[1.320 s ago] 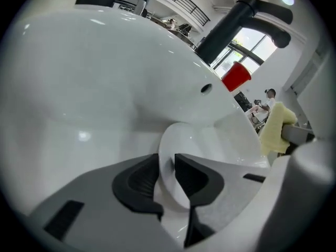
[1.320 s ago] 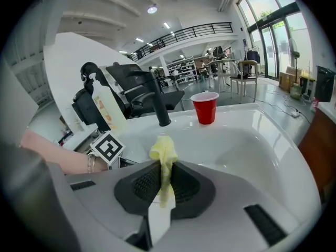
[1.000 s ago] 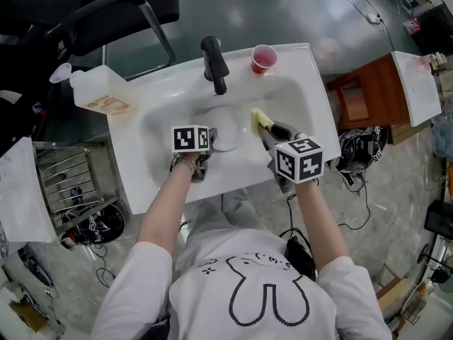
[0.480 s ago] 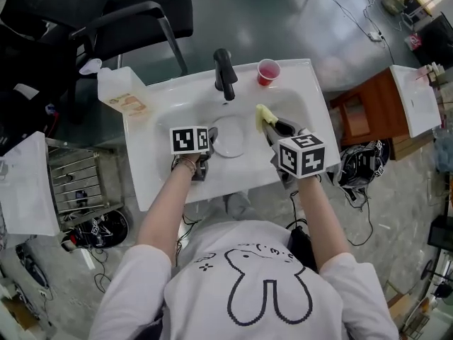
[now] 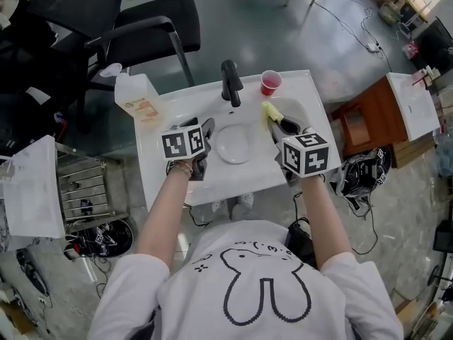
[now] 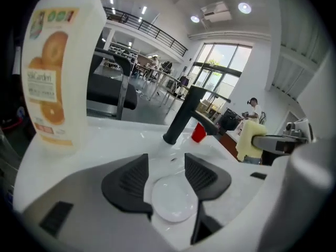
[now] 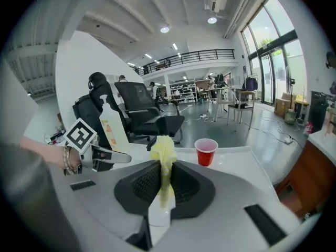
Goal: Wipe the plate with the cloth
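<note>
Head cam sits high above the person and stares almost straight down, taking in the whole sink (image 5: 315, 98) and both arms. The left gripper (image 5: 205, 129) cam rides low and close over the basin, facing the faucet (image 6: 181, 117). The right gripper (image 5: 276, 123) cam looks across the rim toward the office chairs (image 7: 142, 109). All three catch the red cup (image 5: 270, 82), and each gripper cam glimpses the other gripper.

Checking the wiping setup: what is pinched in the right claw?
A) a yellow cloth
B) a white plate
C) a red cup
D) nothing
A: the right claw is shut on the yellow cloth, which sticks up from between its jaws.
</note>
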The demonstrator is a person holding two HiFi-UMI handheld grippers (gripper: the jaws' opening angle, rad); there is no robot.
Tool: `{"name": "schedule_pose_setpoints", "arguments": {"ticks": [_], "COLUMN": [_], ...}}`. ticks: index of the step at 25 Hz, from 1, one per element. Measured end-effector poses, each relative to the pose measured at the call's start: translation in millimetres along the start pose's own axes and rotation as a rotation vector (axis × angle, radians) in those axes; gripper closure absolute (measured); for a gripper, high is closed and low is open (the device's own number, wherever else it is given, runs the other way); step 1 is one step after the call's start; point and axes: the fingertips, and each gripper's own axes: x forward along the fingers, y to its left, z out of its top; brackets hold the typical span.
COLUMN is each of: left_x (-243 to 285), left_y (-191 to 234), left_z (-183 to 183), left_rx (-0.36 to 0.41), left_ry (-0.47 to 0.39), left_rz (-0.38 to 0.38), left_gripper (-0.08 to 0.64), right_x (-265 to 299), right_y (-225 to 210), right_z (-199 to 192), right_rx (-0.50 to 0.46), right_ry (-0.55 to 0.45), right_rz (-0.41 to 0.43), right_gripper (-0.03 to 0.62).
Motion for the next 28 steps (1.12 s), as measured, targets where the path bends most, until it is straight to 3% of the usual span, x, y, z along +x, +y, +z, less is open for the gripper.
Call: {"name": "schedule_pose_setpoints", "arguments": {"ticks": [5,15,22,28], "left_x": [-30.6,-129.7,-189.7,-241.6], "left_y": [-5.8,-48.9,-86.0,-125.4], "left_z": [36.9,118.0,144.0,163.9], "left_rx": [0.059,0.370,0.502,0.589], "left_ry": [-0.143,-0.535,-0.700,-0.852], "left_rz": [-0.021,0.005,0.046,0.129], "left_gripper": [0.347,0.383,0.477,0.550], "right_x": [-13.9,-62.7,-100.3,-139.7], "right_y": [7.6,14.8,28.6,36.5], "right_z": [21.8,68.5,106.5,140.2], "right_rx": [-0.045,-0.114,-0.284,-0.342], "right_ry": [-0.081,-0.240,-0.369,-0.483], "right_rz": [-0.055,-0.104,-0.134,-0.138], "right_gripper": [0.541,0.541,0.541,0.541]}}
